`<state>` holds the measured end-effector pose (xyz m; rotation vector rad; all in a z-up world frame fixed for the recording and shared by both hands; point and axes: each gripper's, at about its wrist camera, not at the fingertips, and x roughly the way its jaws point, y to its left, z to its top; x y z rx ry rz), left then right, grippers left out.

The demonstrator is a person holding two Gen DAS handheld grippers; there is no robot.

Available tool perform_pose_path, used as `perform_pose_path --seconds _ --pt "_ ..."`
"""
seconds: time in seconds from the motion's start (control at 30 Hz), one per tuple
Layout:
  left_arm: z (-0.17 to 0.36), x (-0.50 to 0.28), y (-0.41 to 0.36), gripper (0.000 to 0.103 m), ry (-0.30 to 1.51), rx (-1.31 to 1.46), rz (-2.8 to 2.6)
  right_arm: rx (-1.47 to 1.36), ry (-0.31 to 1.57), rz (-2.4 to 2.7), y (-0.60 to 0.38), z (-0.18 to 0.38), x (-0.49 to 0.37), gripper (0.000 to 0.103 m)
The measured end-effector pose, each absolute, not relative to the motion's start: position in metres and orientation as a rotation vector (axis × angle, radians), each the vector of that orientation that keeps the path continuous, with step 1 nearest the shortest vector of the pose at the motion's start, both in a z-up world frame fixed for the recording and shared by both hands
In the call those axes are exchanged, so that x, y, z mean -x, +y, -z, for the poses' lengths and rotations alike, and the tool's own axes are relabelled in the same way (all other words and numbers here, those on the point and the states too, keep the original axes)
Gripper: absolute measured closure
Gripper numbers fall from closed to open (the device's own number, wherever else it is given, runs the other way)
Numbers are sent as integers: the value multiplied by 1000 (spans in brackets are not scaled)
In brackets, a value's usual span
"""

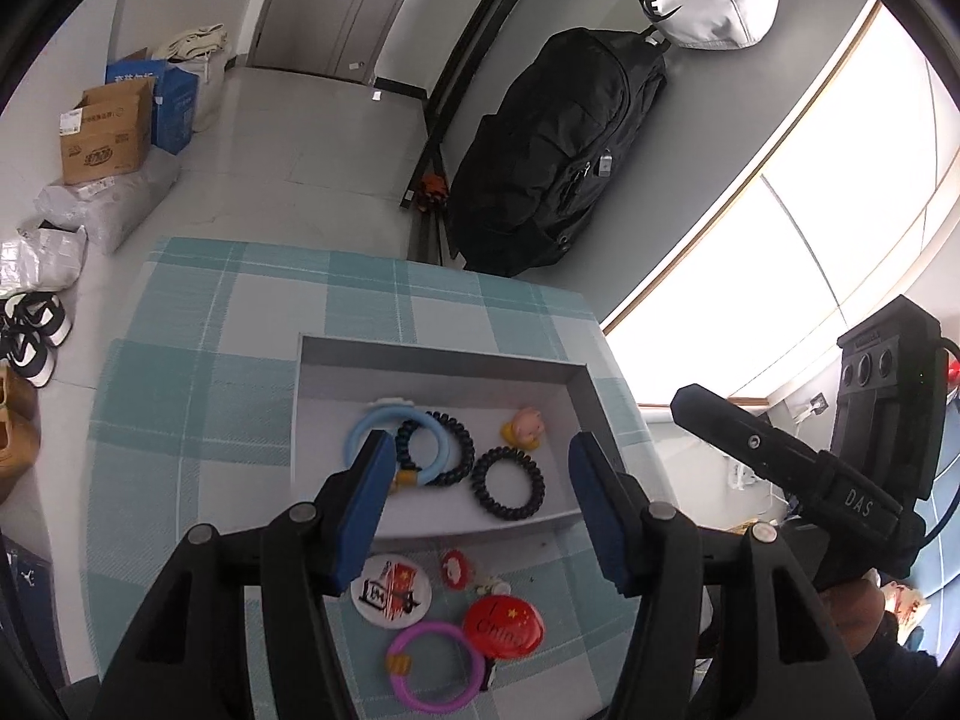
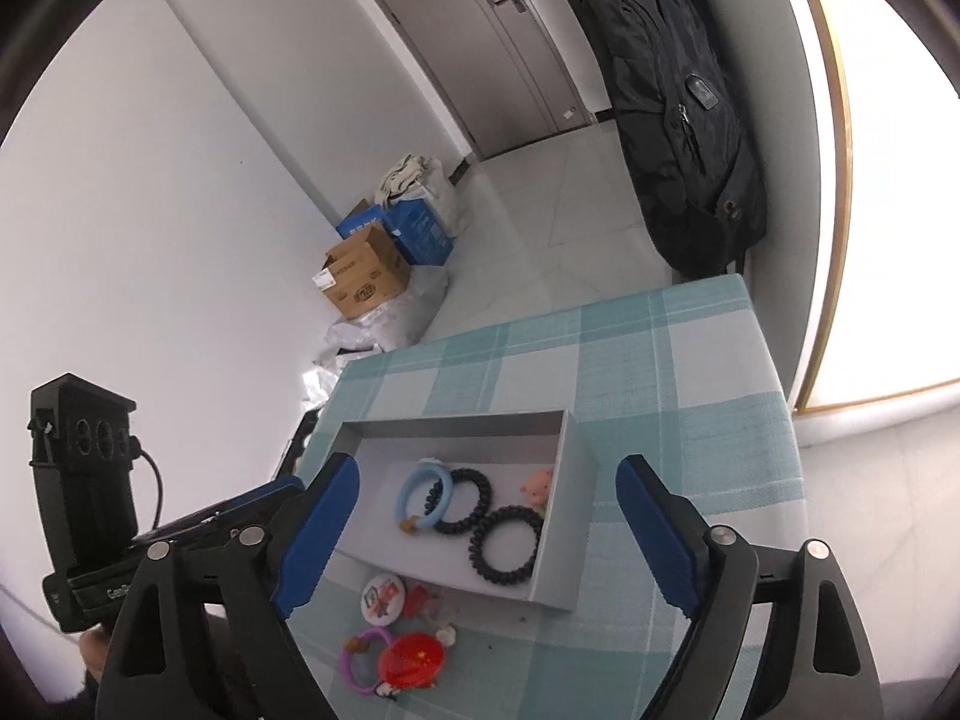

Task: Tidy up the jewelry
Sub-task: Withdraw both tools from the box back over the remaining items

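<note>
A shallow grey tray (image 1: pixel 438 354) sits on the plaid tablecloth (image 1: pixel 198 408). Inside it lie a light blue ring (image 1: pixel 360 438), two black spiral hair ties (image 1: pixel 509 483) and a pink pig charm (image 1: pixel 525 425). In front of the tray, on the cloth, are a white badge (image 1: pixel 391 591), a red badge (image 1: pixel 504 627), a small red clip (image 1: pixel 454 567) and a purple ring (image 1: pixel 435 669). My left gripper (image 1: pixel 480 450) hovers open over the tray's near side, holding nothing. My right gripper (image 2: pixel 487 468) is wide open above the tray (image 2: pixel 456 423), also holding nothing.
A black backpack (image 1: pixel 552 150) hangs beyond the table's far edge beside a bright window. Cardboard boxes (image 1: pixel 105 132), plastic bags and shoes (image 1: pixel 30 336) lie on the floor to the left. The right gripper's body (image 1: pixel 780 456) is at the right of the left wrist view.
</note>
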<state>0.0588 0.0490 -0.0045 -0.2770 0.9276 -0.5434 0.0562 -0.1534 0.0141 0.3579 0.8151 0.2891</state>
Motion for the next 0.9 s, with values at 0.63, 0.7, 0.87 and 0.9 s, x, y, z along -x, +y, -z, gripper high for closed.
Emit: perform_pose_path --seconds 0.63,0.7,0.87,0.9 --pt "12 -18 72 31 961 294 490 -328 823 -294 -152 -12 -22 1" --pt "23 -13 74 26 1006 295 480 -322 824 -299 -151 -12 -19 0" --pt "39 -9 61 25 1090 201 482 -310 837 -308 -147 -10 -16 0" --pt "42 -9 57 25 1101 180 484 -309 841 -312 -146 -10 -14 0"
